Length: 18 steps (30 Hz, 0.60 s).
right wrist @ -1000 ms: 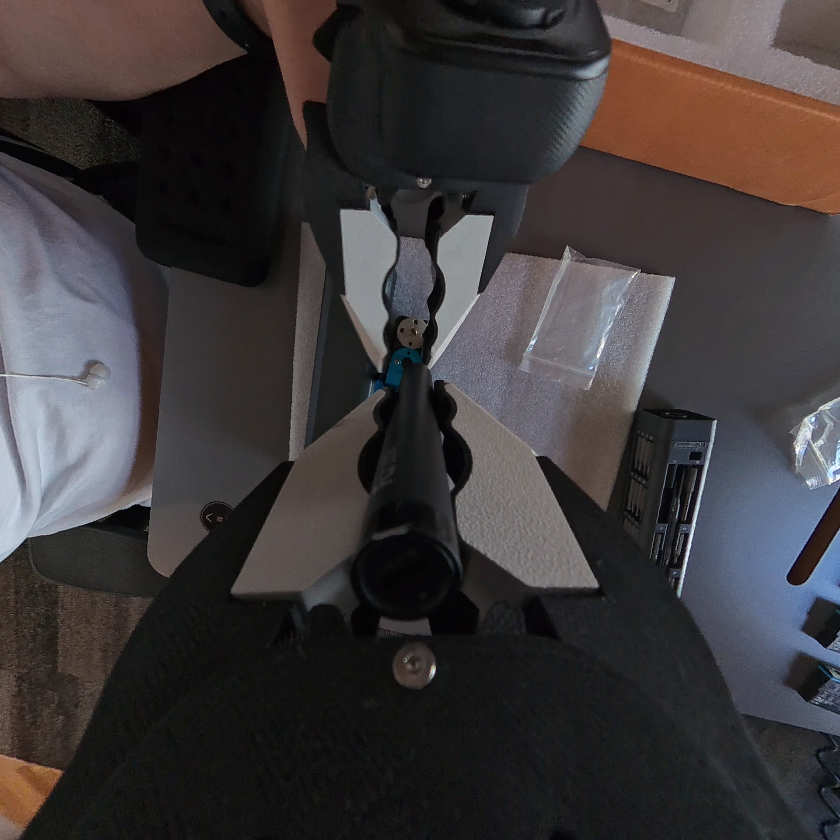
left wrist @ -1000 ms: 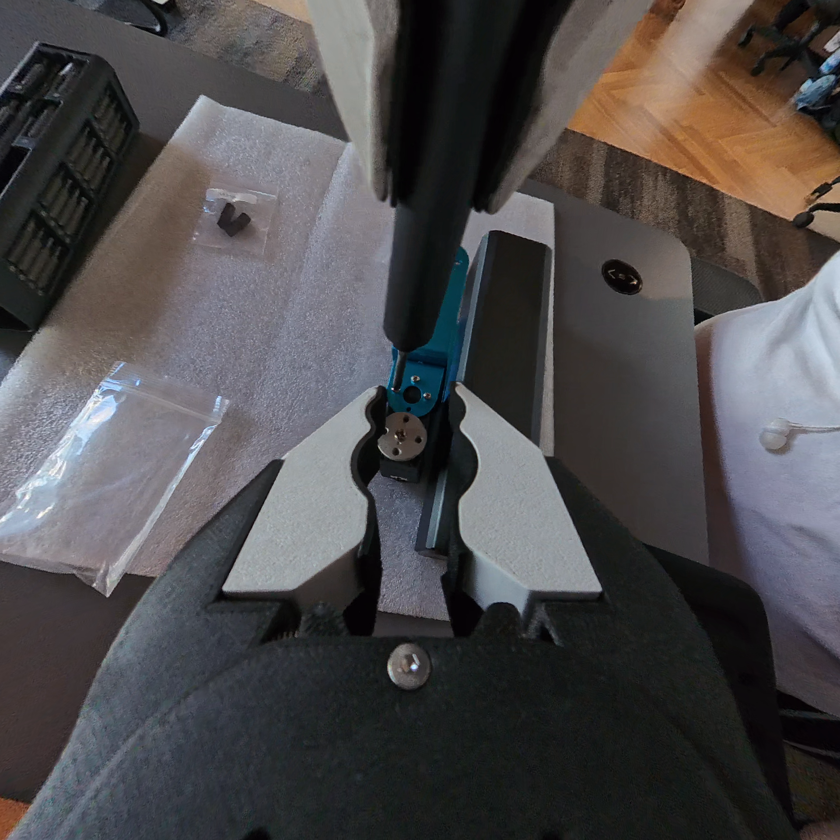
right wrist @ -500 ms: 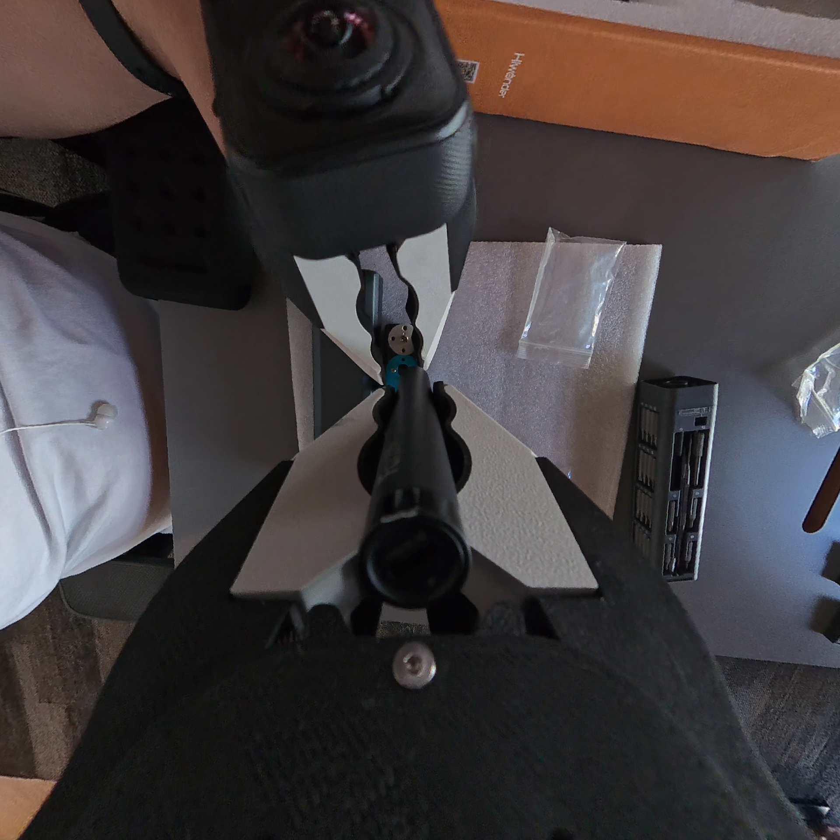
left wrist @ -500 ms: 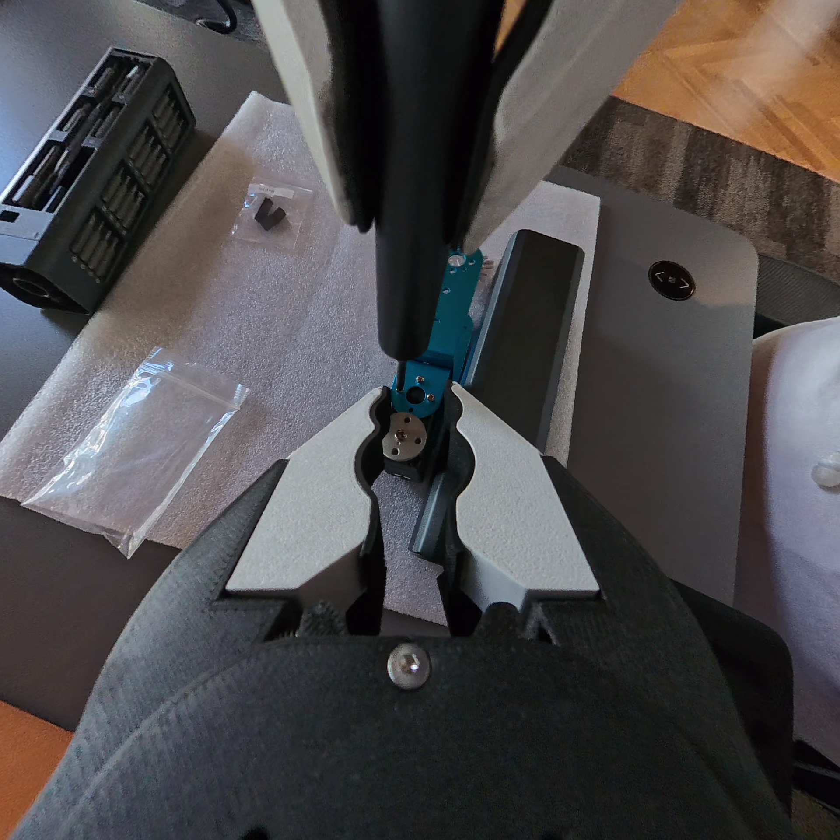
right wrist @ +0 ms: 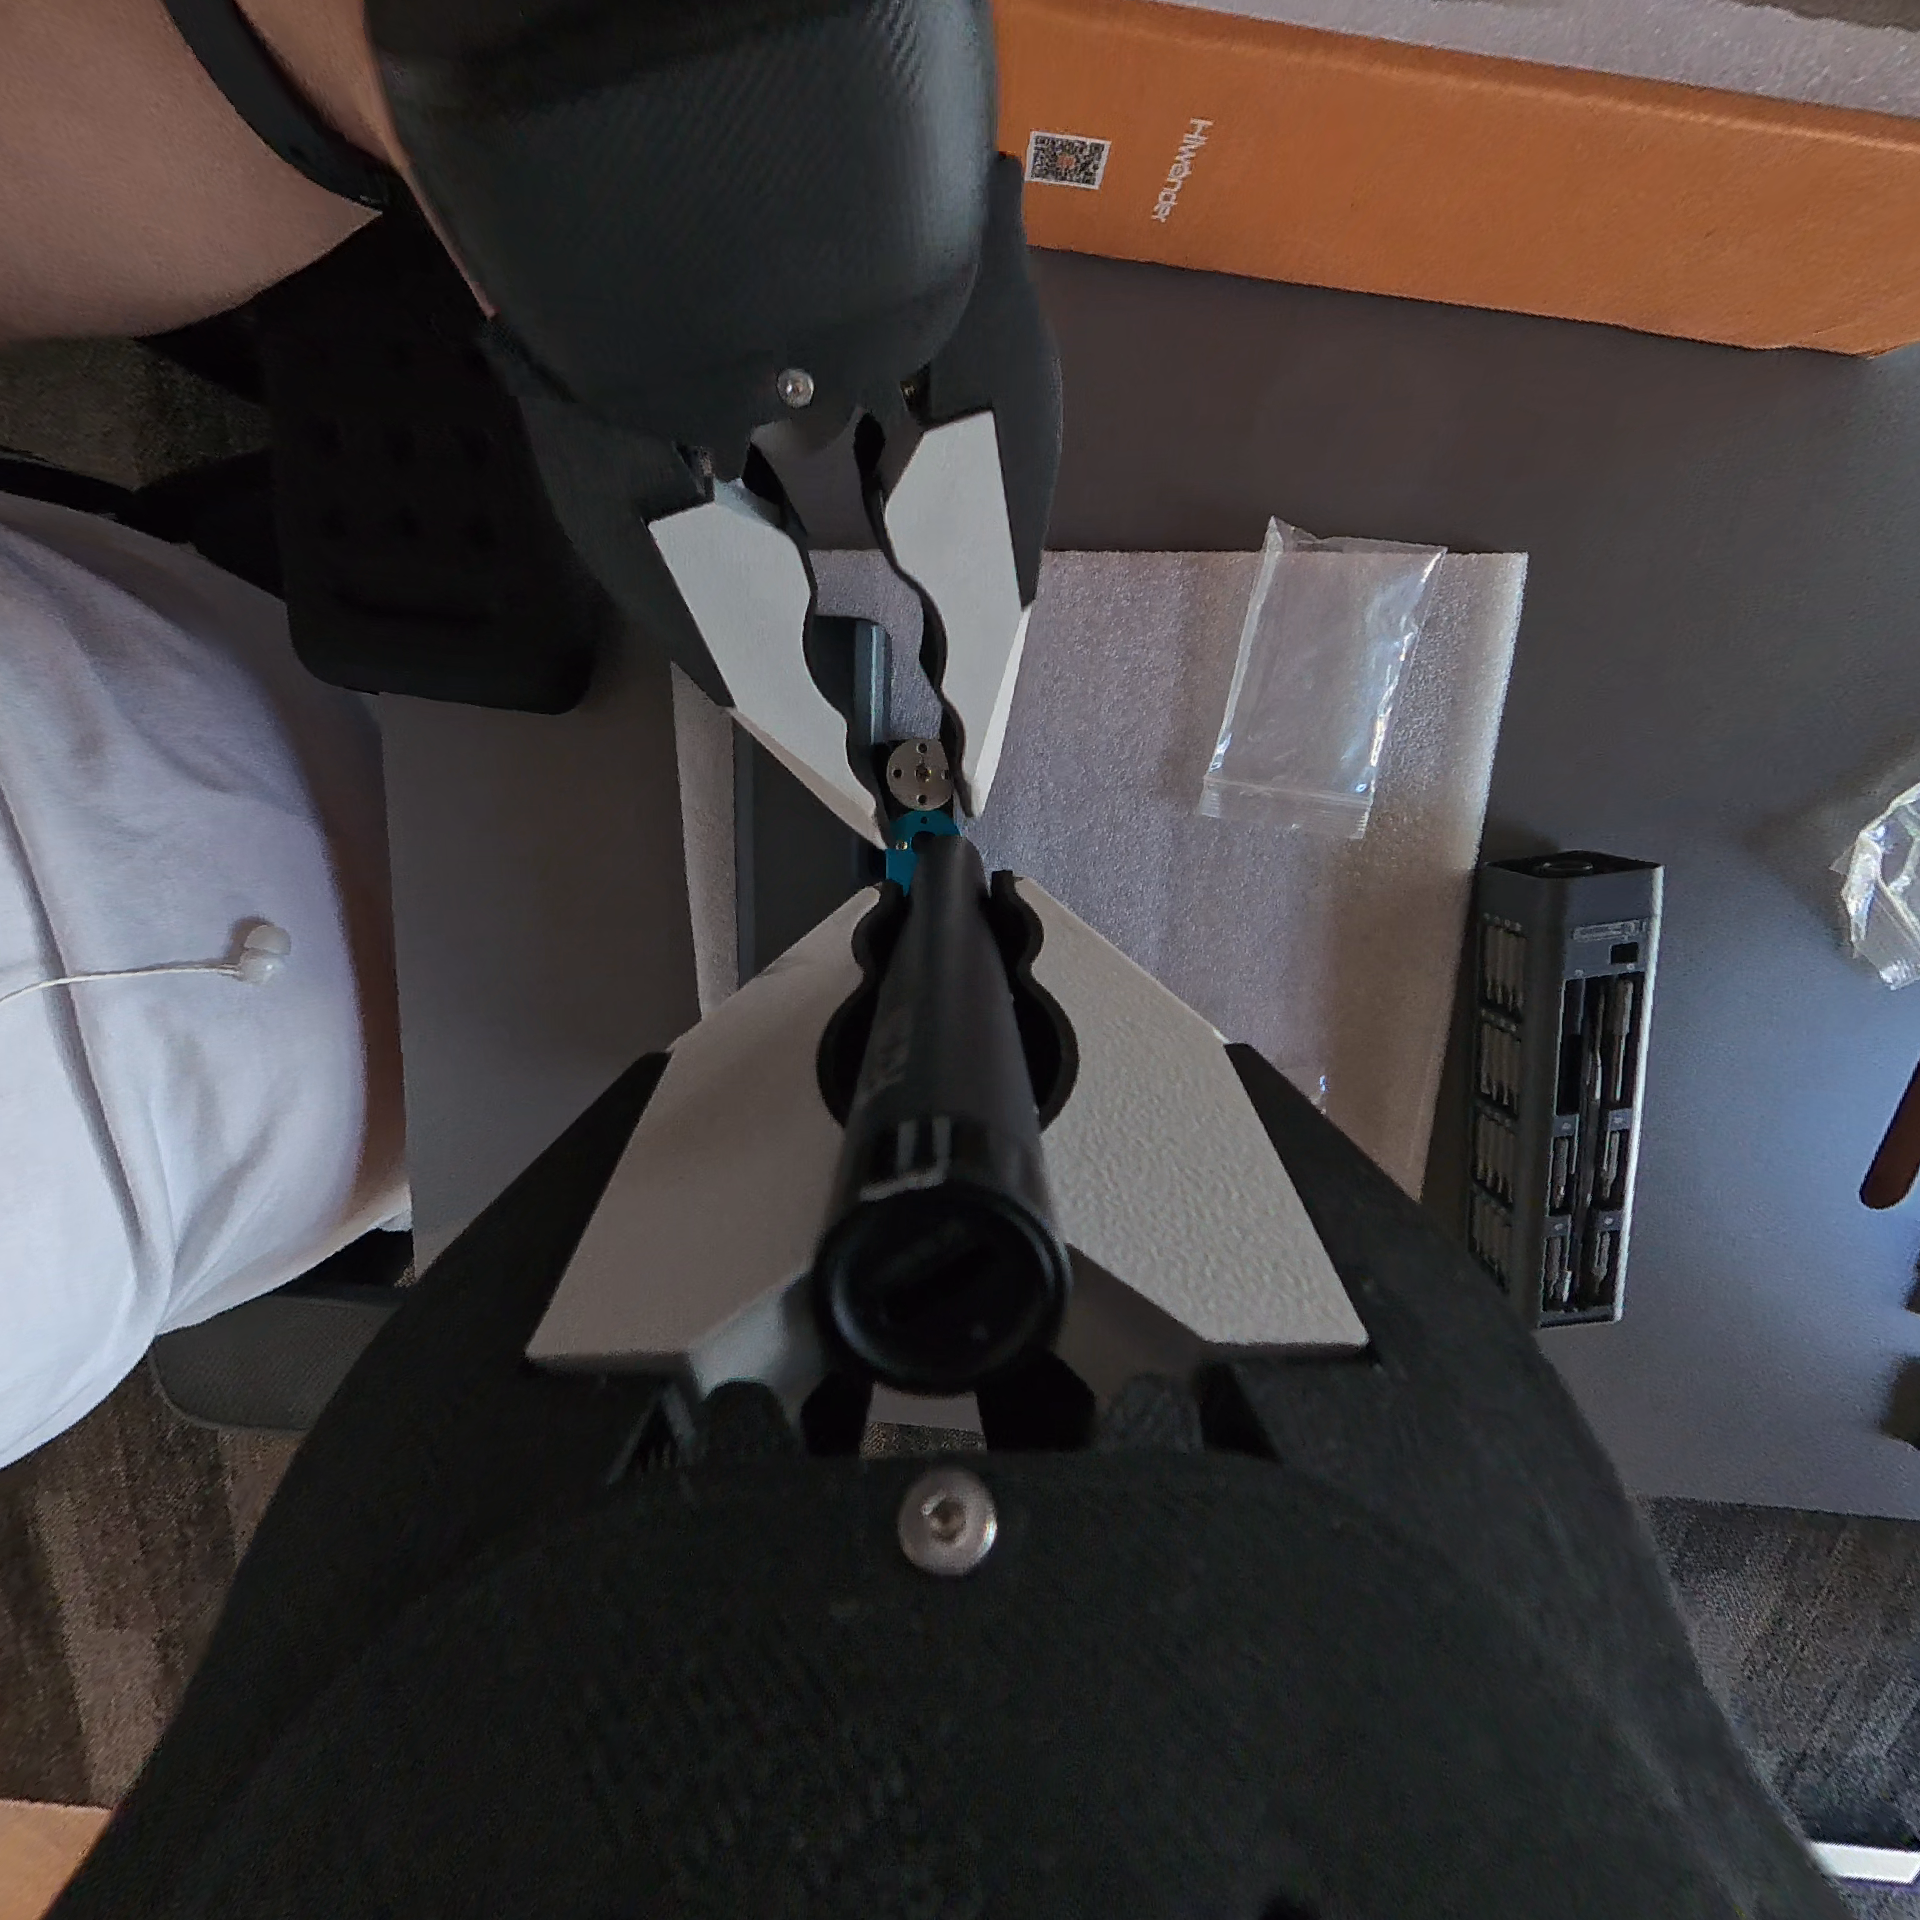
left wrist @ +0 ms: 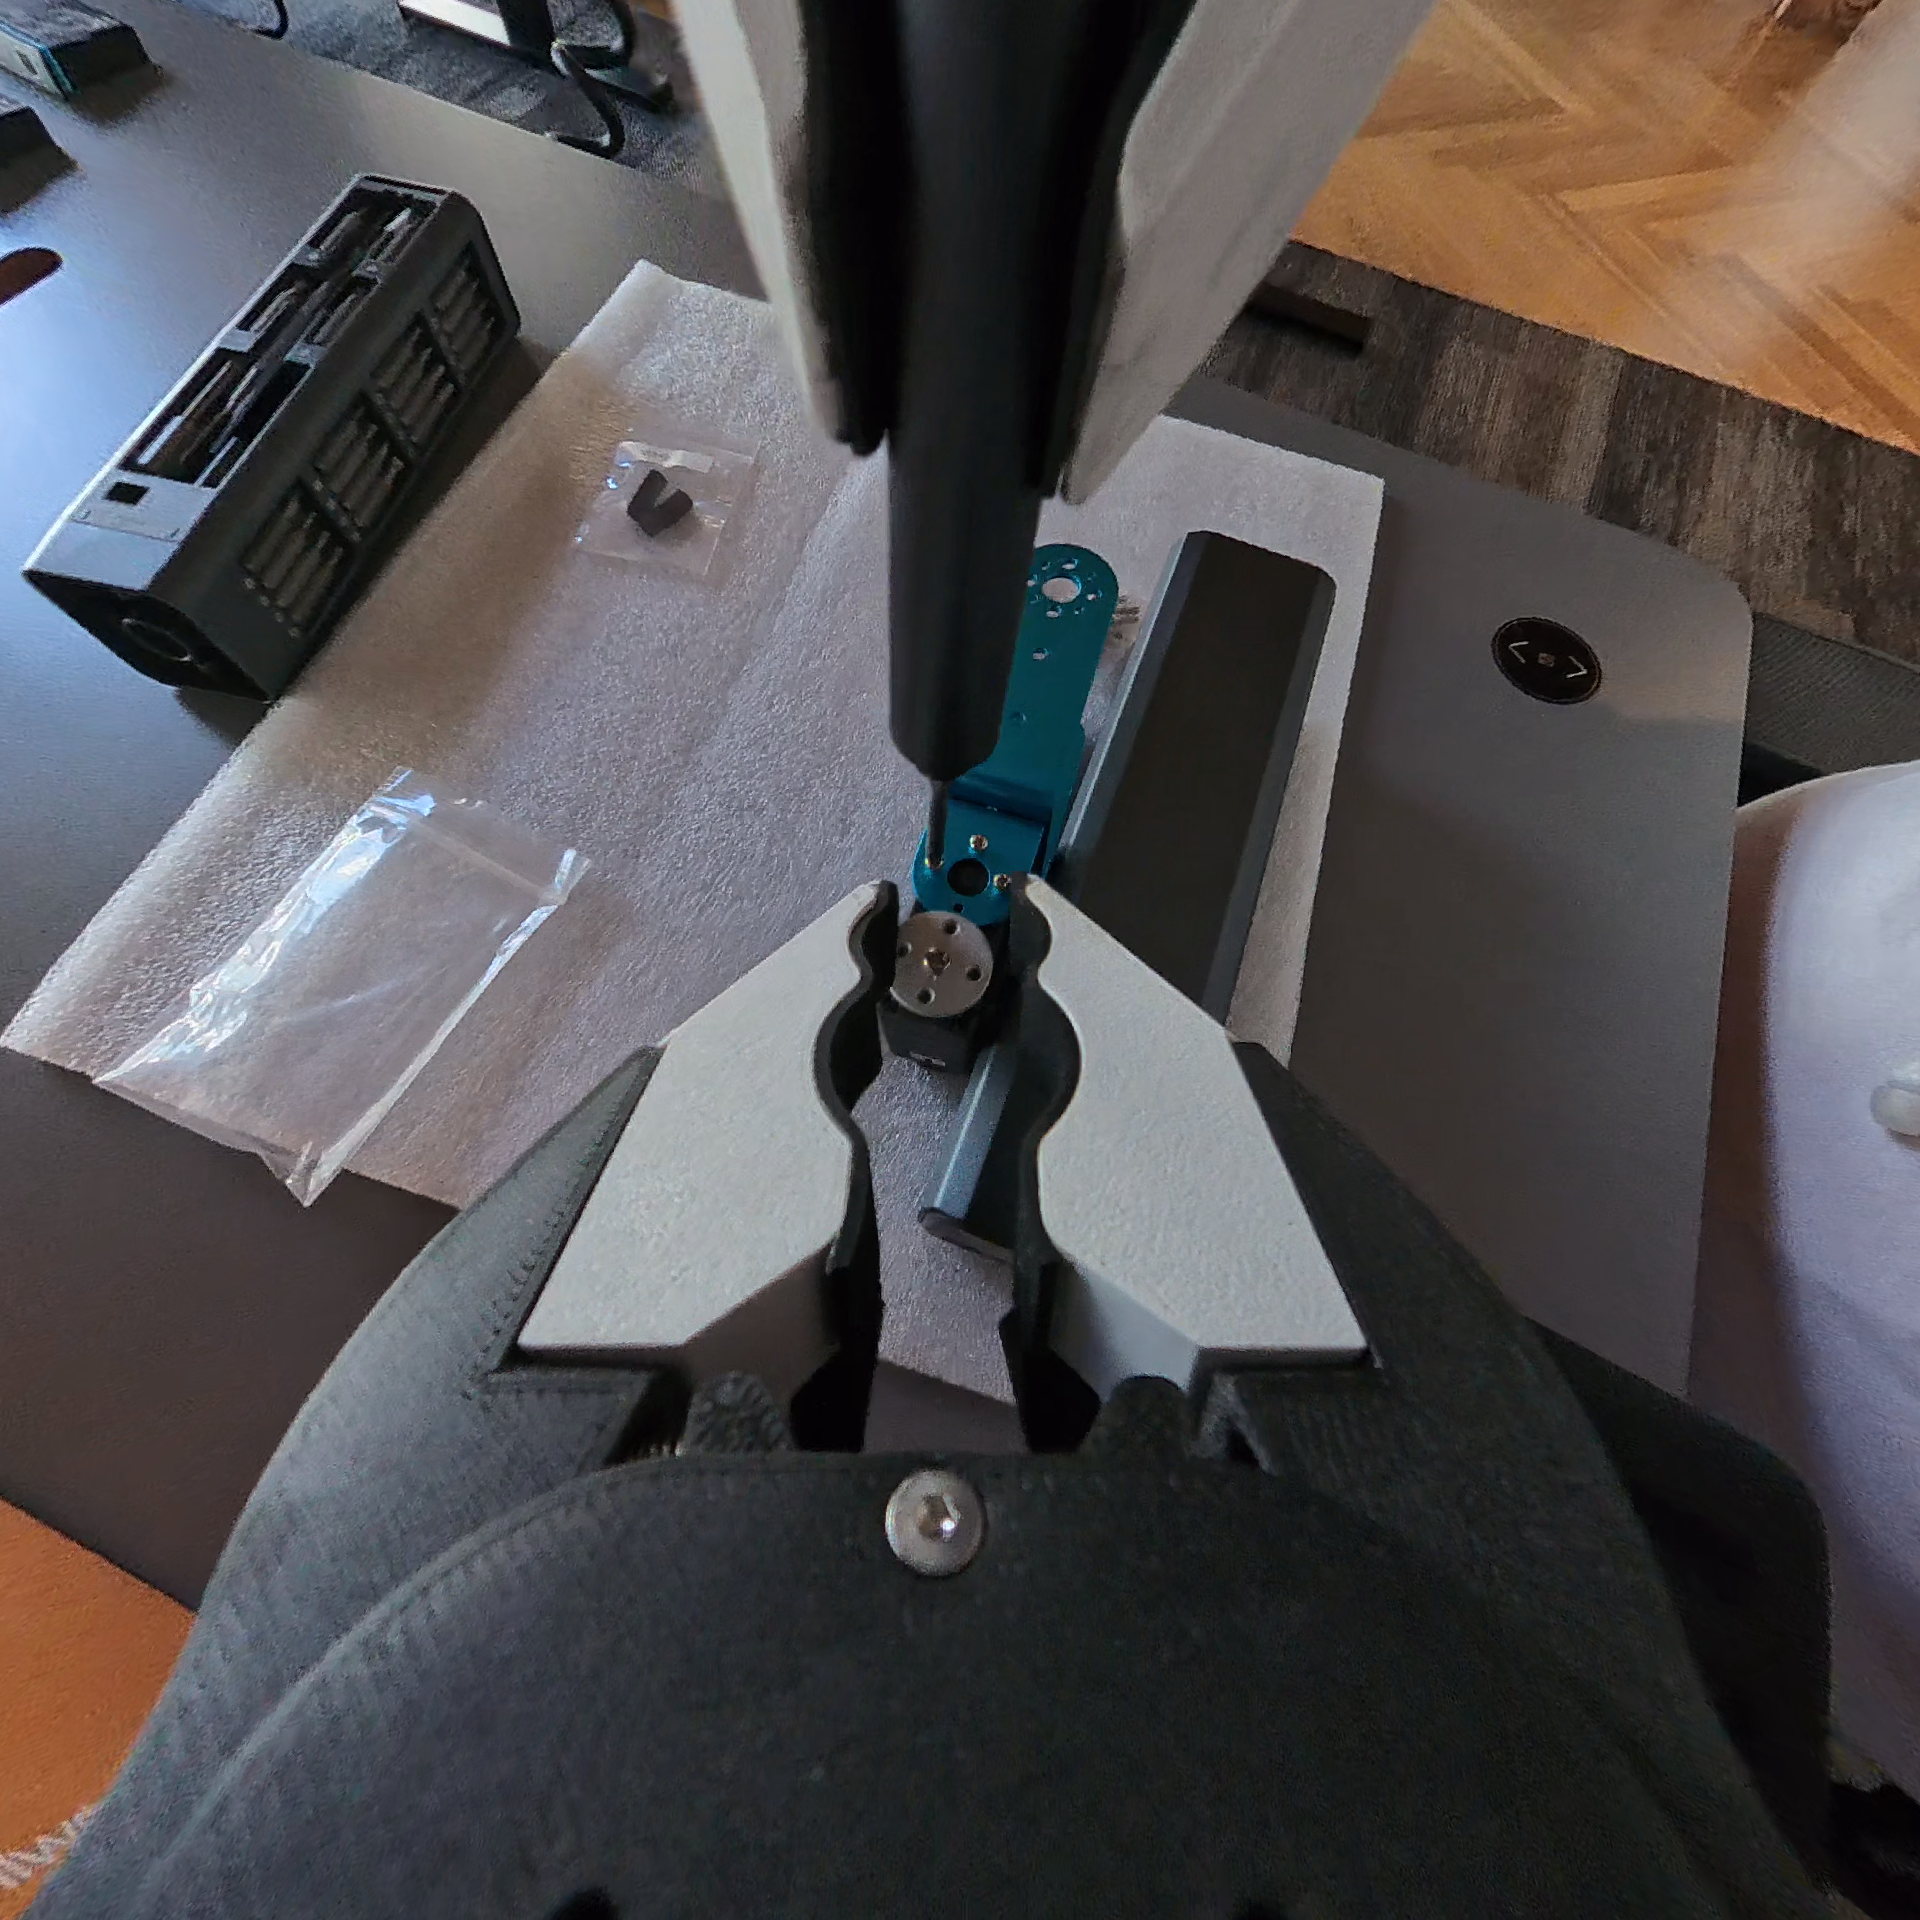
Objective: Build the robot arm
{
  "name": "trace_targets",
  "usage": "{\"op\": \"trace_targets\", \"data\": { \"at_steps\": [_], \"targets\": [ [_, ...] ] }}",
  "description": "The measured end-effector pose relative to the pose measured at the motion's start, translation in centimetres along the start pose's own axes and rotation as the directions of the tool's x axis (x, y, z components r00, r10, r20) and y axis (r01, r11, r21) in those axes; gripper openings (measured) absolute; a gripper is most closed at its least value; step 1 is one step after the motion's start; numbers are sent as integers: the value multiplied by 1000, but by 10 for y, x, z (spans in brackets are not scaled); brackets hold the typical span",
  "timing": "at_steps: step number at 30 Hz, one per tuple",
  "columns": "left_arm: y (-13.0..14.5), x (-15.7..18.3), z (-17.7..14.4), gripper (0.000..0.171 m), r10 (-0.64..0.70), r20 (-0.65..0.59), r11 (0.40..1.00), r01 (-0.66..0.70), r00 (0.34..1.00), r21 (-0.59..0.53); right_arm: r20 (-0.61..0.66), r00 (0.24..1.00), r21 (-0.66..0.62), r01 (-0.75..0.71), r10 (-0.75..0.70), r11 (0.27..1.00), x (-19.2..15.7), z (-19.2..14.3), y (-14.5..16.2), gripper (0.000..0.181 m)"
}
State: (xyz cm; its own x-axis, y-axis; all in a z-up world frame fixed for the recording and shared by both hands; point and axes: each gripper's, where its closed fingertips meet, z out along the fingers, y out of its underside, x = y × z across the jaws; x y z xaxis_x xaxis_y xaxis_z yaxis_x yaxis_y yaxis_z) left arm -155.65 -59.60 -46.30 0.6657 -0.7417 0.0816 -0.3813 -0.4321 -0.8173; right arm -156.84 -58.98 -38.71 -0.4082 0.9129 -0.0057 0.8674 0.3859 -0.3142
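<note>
My left gripper [left wrist: 951, 909] is shut on a small black servo with a round silver horn [left wrist: 940, 961], which rests on the white foam sheet [left wrist: 623, 727]. A blue metal bracket [left wrist: 1003, 769] lies against the servo's far side. My right gripper [right wrist: 935, 902] is shut on a black screwdriver [right wrist: 940, 1049] that points down. In the left wrist view the screwdriver [left wrist: 956, 540] has its thin tip on a hole at the bracket's near left edge. The right wrist view shows the left gripper [right wrist: 923, 816], the horn [right wrist: 918, 774] and a sliver of the bracket [right wrist: 906, 850].
A black bit case [left wrist: 281, 436] lies left of the foam, with a clear bag [left wrist: 343, 977] and a small bag holding a black part [left wrist: 660, 504] on it. A dark grey bar [left wrist: 1195, 748] lies right of the bracket. An orange box [right wrist: 1455, 187] is behind. A person in white [right wrist: 156, 935] sits close. Across from one pair of fingers to the other is roughly 8 centimeters.
Both grippers keep their hold. The left wrist view has drawn back and tilted, so more of the blue bracket shows. The screwdriver tip stays on the bracket's near end.
</note>
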Motion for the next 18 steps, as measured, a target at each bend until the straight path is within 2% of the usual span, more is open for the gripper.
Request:
{"op": "trace_targets", "data": {
  "at_steps": [5,18],
  "targets": [
    [10,-4,-3,24,-40,0,999,40,999,-30,-39,999,10,-38,39,999,1,0,0,19],
    [10,-5,-2,22,-70,10,997,70,997,-25,-137,944,119,-284,299,951,3,1,-2,19]
  ]
}}
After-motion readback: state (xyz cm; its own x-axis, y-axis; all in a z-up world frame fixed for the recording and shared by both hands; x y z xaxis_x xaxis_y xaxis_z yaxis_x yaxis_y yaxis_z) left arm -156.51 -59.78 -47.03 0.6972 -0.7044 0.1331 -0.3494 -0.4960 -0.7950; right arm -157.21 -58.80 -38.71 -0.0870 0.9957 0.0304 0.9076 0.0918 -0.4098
